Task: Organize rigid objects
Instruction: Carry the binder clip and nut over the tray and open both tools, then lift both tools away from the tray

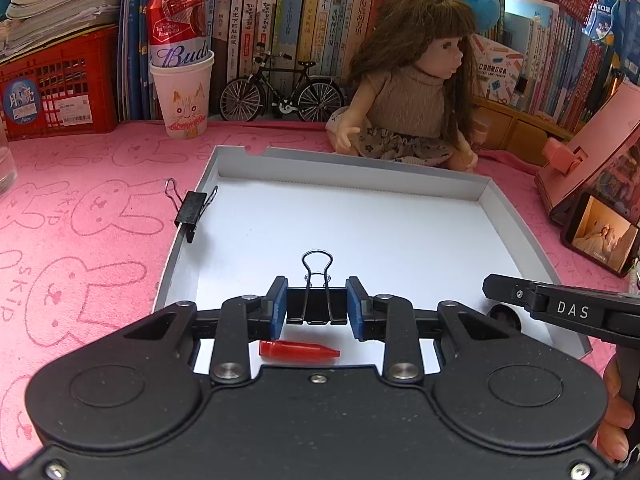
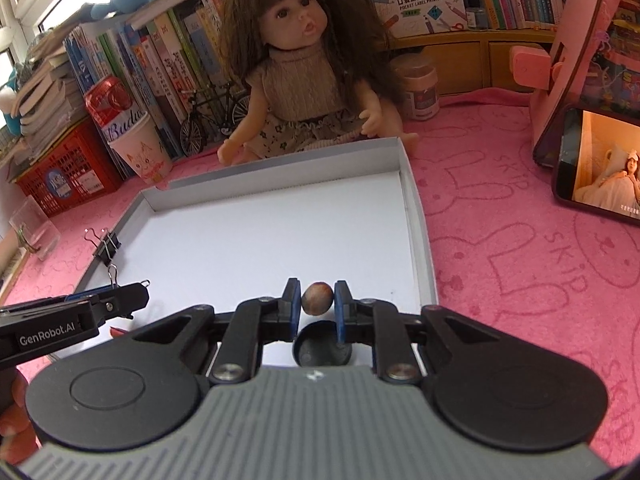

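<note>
Left wrist view: left gripper (image 1: 317, 307) is pinching a black binder clip (image 1: 316, 304) btwn its pads, hovering over the white tray (image 1: 486, 194). A red cap (image 1: 298, 350) is lying just beneath the tongs. Right gripper (image 2: 317, 299) is pinching a small brown ball (image 2: 317, 298) w/ a black disc (image 2: 322, 346) under it. Second clip (image 1: 192, 210) is sitting on the tray's rim, ahead-left. Step looks like placing; next probably lowering and spreading the fingers.

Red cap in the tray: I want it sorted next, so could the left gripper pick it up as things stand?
Probably not yet: the left gripper is shut on a binder clip, and the red cap lies beneath its fingers.
</note>
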Motion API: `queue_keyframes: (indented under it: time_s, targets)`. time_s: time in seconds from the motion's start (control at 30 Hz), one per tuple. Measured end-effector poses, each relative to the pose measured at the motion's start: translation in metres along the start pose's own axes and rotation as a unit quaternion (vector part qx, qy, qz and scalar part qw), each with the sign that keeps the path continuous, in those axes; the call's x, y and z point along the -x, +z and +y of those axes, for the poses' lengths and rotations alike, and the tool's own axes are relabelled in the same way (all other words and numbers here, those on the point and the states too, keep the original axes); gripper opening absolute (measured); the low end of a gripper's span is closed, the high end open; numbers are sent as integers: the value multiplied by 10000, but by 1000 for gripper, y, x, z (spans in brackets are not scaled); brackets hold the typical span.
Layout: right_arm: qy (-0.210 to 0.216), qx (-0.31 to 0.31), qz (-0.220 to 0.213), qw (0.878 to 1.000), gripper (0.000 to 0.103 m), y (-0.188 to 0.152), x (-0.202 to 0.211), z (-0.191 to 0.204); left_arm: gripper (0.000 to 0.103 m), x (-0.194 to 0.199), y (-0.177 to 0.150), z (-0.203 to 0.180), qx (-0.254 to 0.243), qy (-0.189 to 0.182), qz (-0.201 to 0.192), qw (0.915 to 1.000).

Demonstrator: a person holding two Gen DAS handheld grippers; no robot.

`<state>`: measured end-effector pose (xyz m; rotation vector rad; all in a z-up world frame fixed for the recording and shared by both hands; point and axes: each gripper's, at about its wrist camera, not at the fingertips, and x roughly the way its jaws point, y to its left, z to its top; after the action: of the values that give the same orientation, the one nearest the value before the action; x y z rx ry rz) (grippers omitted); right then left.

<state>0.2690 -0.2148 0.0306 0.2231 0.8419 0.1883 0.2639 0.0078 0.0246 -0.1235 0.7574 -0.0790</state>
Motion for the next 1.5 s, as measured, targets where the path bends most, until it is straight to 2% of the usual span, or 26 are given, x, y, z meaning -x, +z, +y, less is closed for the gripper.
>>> queue_keyframes:
  time_s: [0.73,0.93,1.03,1.1,1.43,1.5]
  targets:
    - [-62,138,21,9999,22,-2,-2,4,30,-8,-9,2,15,53,109,9999]
    - [7,95,-18,10000,26,-3,1,3,31,-3,-8,1,49,-59,191,9998]
    - [22,60,-58,10000,34,-2,5,1,39,2,-8,0,61,-111,164,9998]
    - [48,43,-90,9999,46,-3,9,1,41,7,-9,0,55,-141,130,9998]
    - [-19,431,-389,9983,67,-12,35,13,55,37,-14,-4,6,-289,-136,9995]
    - [-12,478,-448,9978,74,-14,41,15,57,45,-17,-5,-8,-329,-214,9992]
